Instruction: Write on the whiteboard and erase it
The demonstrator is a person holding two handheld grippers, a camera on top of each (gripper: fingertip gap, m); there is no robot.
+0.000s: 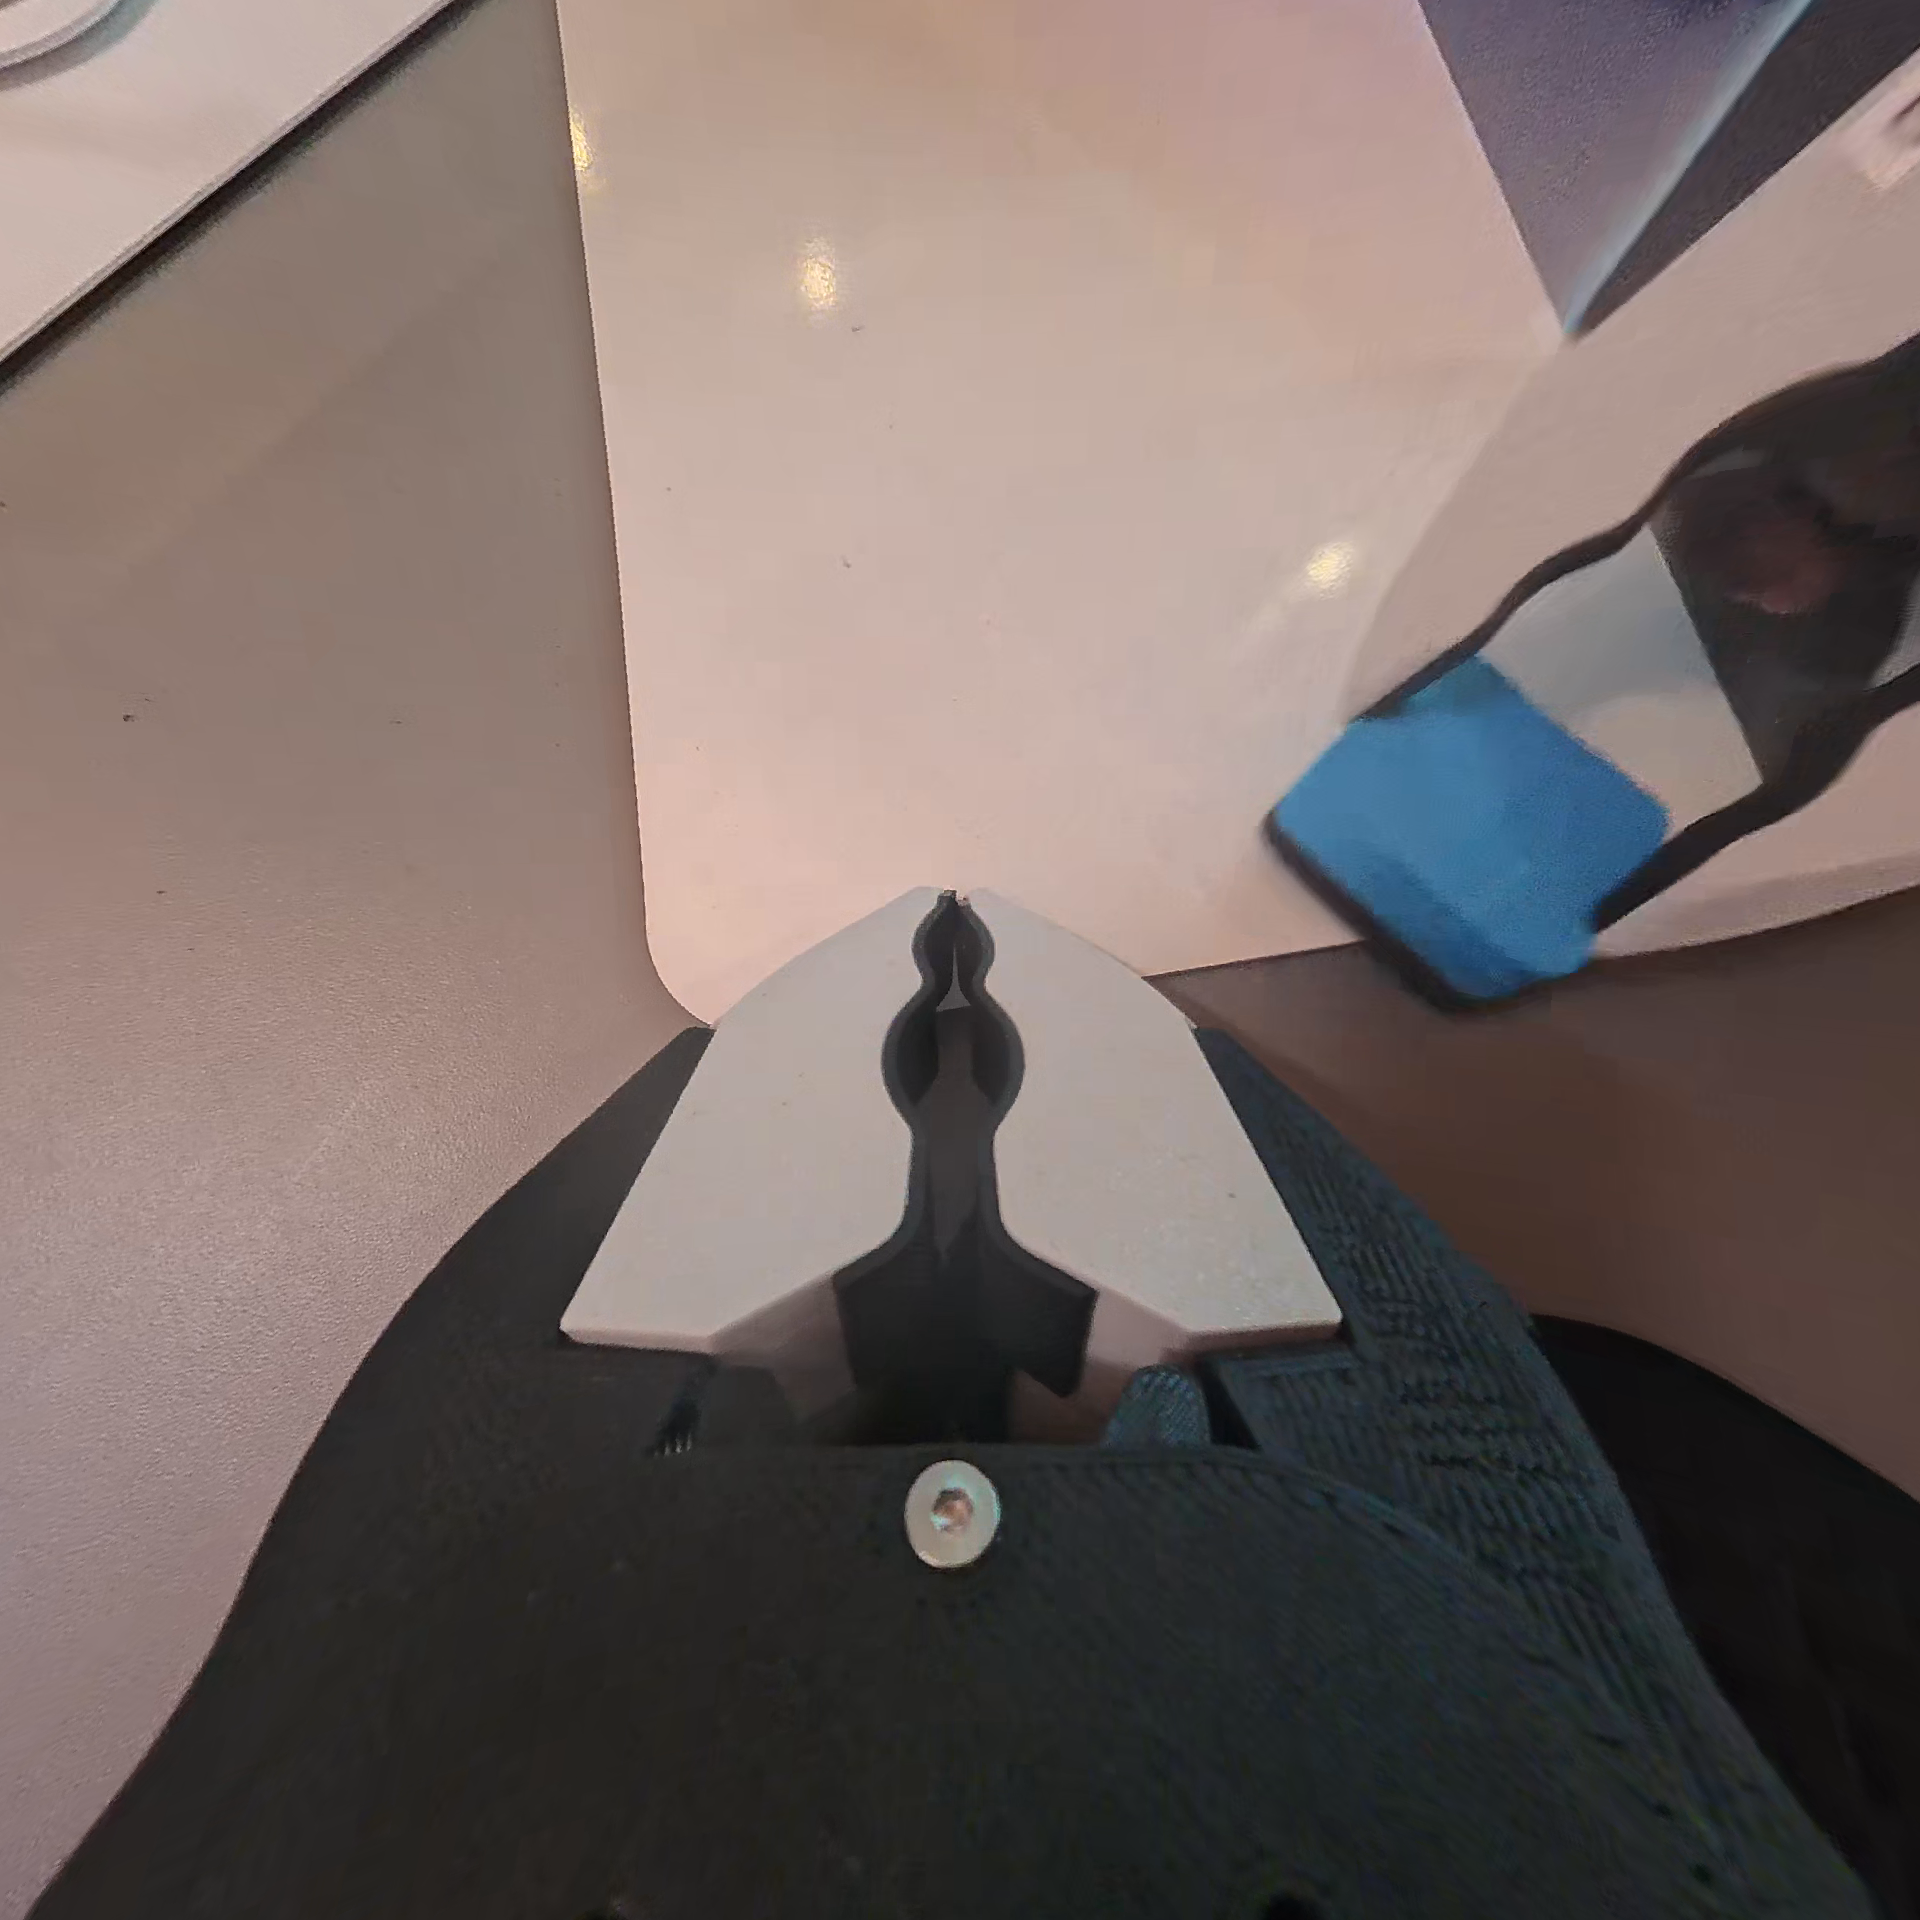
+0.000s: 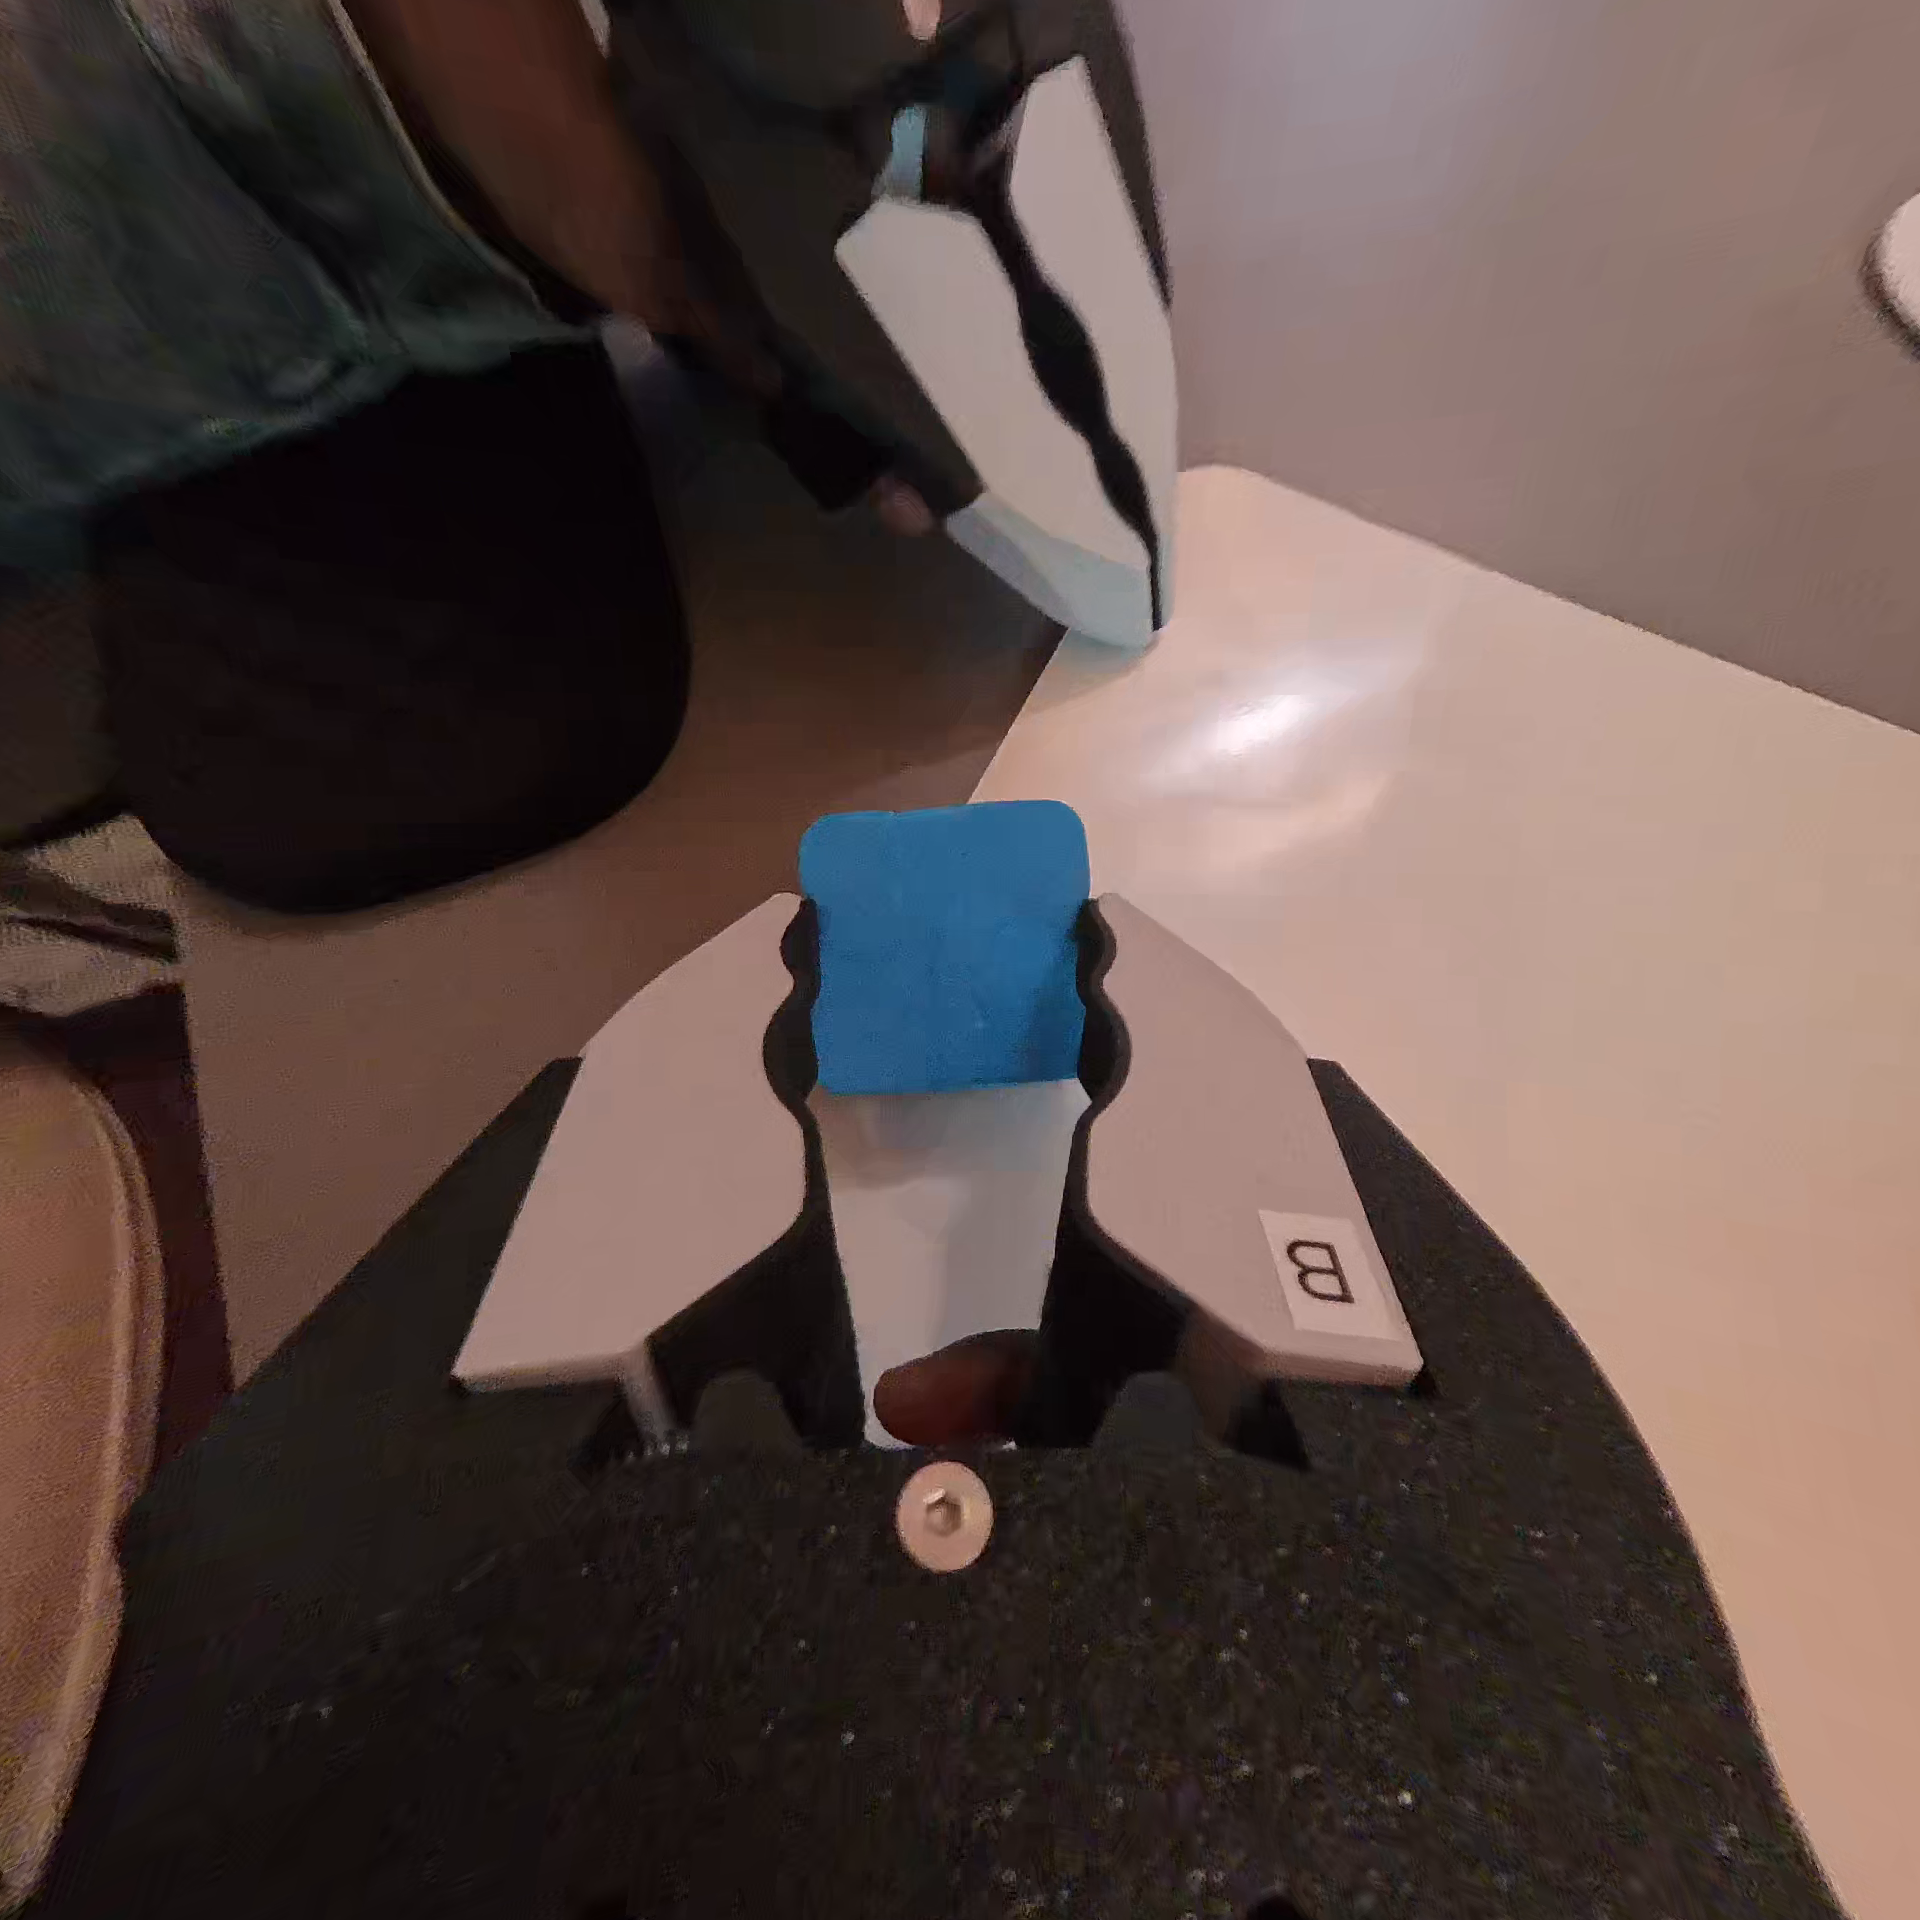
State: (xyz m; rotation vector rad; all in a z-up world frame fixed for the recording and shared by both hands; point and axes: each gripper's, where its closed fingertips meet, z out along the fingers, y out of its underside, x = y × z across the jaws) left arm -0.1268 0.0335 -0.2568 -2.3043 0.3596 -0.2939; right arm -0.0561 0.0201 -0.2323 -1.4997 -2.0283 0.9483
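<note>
Overall, the work surface is a matte beige-grey table (image 1: 260,727), with a glossy whiteboard (image 1: 987,468) lying flat on it; the board has rounded corners and shows soft reflections of ceiling lights across a face with no visible marks in either view. A second pale sheet or board (image 1: 156,156) lies at the far left of the table in the left wrist view, apart from the whiteboard. In the right wrist view, a person's teal-green garment (image 2: 208,260) and a dark rounded shape (image 2: 395,644) below it occupy the upper left, beyond the table edge, and a plain pale wall (image 2: 1507,260) rises behind the board. The left gripper (image 1: 951,899) sits at the near corner of the whiteboard with its grey fingers (image 1: 790,1143) brought together, tips meeting and nothing between them; its tip is at the board's edge, though contact with the surface cannot be confirmed. The right gripper (image 2: 945,914) is clamped on a blue eraser (image 2: 945,945), the fingers (image 2: 1174,1091) pressing its two sides while the front end of the block projects past the fingertips. In the left wrist view the same eraser (image 1: 1475,842) appears blurred at the near edge of the whiteboard, its dark underside facing the board, well to the right of the left gripper. A small white label (image 2: 1325,1273) is fixed to one finger of the right gripper.
</note>
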